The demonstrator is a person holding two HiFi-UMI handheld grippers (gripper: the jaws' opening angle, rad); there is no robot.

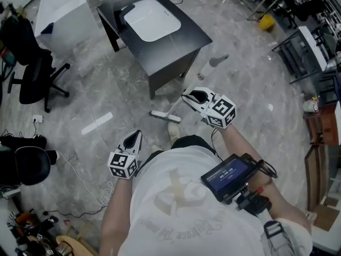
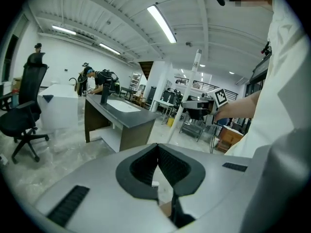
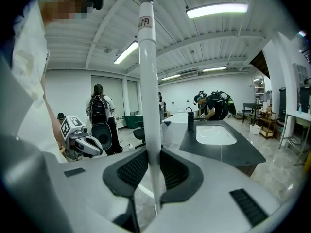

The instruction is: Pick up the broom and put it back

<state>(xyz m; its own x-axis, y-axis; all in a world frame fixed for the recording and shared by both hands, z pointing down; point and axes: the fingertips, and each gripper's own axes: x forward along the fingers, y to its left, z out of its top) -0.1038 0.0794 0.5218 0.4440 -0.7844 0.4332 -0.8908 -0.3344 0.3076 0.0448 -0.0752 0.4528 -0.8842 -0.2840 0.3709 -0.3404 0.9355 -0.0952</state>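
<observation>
The right gripper (image 3: 153, 163) clamps the long white plastic broom (image 3: 147, 72) by its pole (left gripper (image 2: 158, 154) pinched together, empty). Held so, carrying it back upright seems next.

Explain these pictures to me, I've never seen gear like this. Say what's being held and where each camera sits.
There is no robot here: a person holds a two-jaw gripper in each hand. The head view looks down from a camera on the person's head. The other two views come from cameras riding on the grippers. The right gripper is clamped on the white handle of the broom. The left gripper has its jaws together on nothing. Ahead stands a dark counter with a white basin.
</observation>
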